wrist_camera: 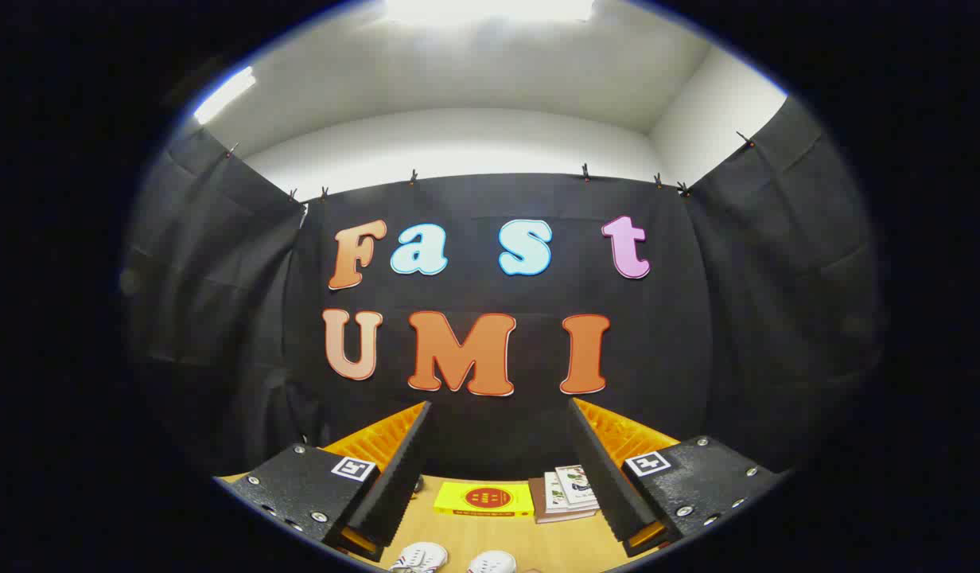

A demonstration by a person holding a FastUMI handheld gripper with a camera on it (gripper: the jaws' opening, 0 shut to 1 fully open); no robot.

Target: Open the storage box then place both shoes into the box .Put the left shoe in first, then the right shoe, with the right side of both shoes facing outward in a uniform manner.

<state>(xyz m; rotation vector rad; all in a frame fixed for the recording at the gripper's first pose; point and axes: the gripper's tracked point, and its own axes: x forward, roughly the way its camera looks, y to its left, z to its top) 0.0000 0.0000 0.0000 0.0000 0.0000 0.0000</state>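
Between wide-spread gripper (498, 477) fingers, above shoes (456, 560) on the table (458, 535): tip down, find the box before grasping.

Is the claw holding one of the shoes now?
No. The claw is open, and both white shoes lie untouched on the table.

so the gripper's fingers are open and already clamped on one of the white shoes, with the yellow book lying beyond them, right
Not quite. The gripper view shows the gripper open with nothing between its fingers, held above the wooden table. The two white shoes lie untouched below it. The yellow book does lie beyond the fingers.
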